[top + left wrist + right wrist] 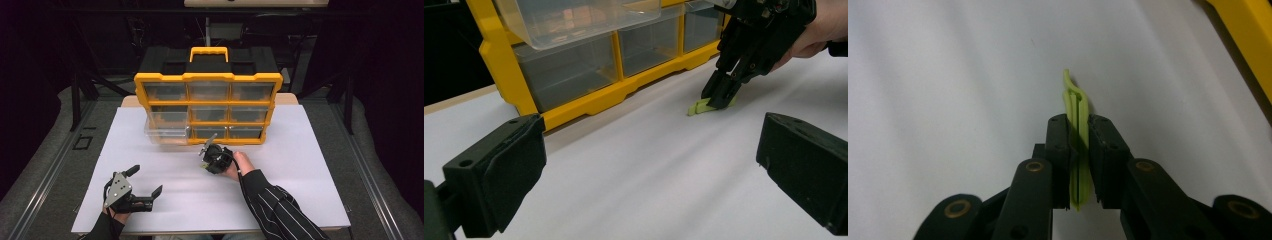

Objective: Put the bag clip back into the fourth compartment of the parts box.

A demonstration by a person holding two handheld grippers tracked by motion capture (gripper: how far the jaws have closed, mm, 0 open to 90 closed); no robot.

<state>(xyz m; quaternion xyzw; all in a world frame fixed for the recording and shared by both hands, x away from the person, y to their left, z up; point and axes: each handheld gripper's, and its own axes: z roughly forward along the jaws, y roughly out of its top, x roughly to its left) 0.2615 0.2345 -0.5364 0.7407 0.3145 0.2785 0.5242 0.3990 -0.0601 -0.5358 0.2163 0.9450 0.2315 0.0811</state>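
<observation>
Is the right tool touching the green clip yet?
Touching. In the right gripper view the right tool has both pads pressed against the sides of the green clip, no gap showing either side.

The high view looks forward and down over the white table sheet (300, 165). Each gripper view rides close behind its own jaws; the left gripper view shares the yellow plastic drawer cabinet (594, 95) with the high view.

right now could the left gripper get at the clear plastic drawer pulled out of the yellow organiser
Probably yes. The left gripper stands open and holds nothing, and bare white tabletop lies between it and the clear pulled-out drawer. The right gripper, shut on a thin green plastic piece, sits off to the side.
</observation>
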